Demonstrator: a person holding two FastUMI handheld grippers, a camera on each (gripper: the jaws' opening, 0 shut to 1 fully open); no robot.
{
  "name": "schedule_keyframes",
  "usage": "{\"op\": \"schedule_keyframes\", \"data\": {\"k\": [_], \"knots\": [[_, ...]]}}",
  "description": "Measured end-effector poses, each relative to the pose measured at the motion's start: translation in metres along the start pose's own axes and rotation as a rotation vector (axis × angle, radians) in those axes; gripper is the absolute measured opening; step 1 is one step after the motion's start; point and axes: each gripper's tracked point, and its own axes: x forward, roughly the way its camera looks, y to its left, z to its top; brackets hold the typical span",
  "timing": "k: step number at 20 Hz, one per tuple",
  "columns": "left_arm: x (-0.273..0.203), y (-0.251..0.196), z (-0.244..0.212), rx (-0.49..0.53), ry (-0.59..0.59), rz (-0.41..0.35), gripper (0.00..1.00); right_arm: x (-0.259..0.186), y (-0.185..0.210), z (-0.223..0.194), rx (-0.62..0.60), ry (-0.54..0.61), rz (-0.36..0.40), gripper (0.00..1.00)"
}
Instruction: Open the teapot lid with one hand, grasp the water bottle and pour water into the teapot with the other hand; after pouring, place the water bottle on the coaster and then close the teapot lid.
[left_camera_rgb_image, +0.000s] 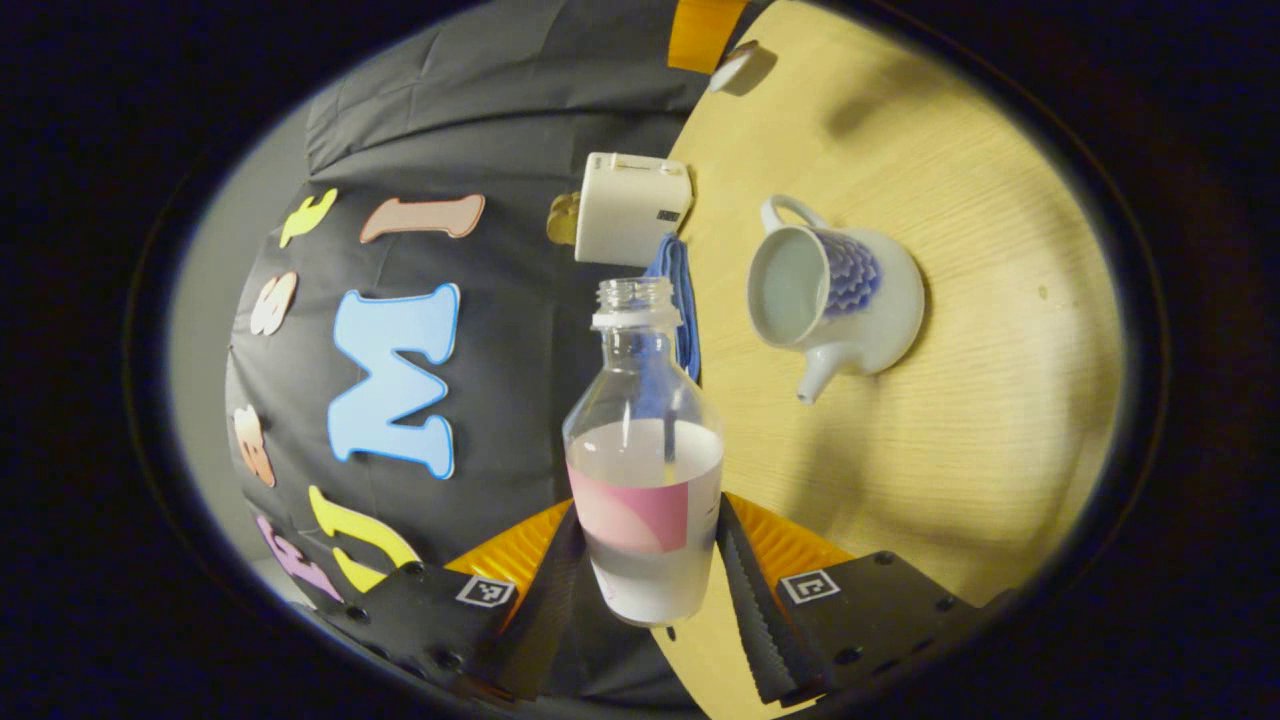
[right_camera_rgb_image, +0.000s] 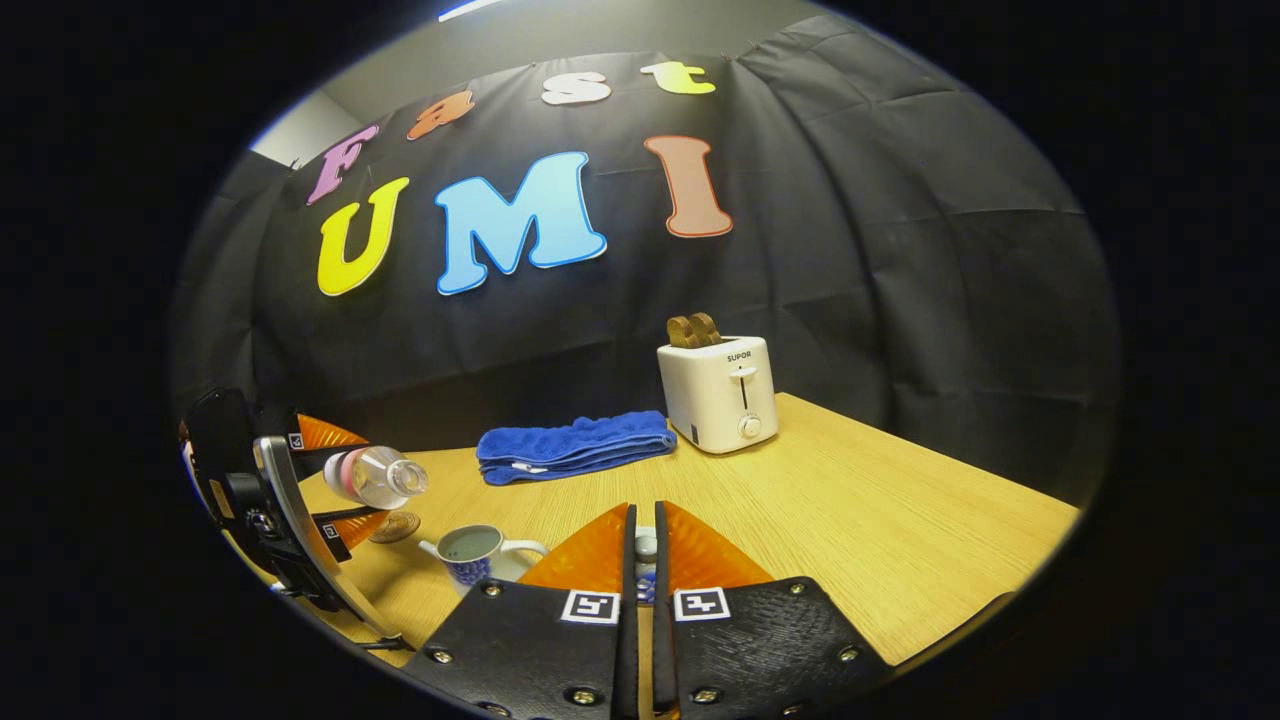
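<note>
My left gripper (left_camera_rgb_image: 648, 520) is shut on a clear water bottle (left_camera_rgb_image: 645, 470) with a pink label, about half full and uncapped. In the right gripper view the bottle (right_camera_rgb_image: 375, 475) lies almost level in that gripper (right_camera_rgb_image: 340, 478), mouth towards the teapot. The white teapot (left_camera_rgb_image: 830, 300) with a blue pattern stands open on the table, beside and beyond the bottle's mouth. My right gripper (right_camera_rgb_image: 645, 530) is shut on the small white lid (right_camera_rgb_image: 645, 552), held to the right of the teapot (right_camera_rgb_image: 480, 552). A round brown coaster (right_camera_rgb_image: 395, 527) lies on the table under the bottle.
A white toaster (right_camera_rgb_image: 718, 392) with toast in it stands at the back of the wooden table (right_camera_rgb_image: 850, 500). A folded blue towel (right_camera_rgb_image: 575, 445) lies to its left by the wall. The toaster (left_camera_rgb_image: 630, 205) and towel (left_camera_rgb_image: 680, 300) lie beyond the bottle's mouth.
</note>
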Motion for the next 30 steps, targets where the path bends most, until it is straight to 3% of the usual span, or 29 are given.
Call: {"op": "schedule_keyframes", "data": {"k": [11, 30], "knots": [[0.006, 0.005, 0.003, 0.263, 0.025, -0.028, 0.87, -0.007, -0.017, -0.009, 0.027, 0.014, -0.01, 0.06], [0.003, 0.016, 0.001, 0.436, 0.048, -0.024, 0.87, -0.013, -0.024, -0.019, 0.05, 0.026, 0.005, 0.06]]}}
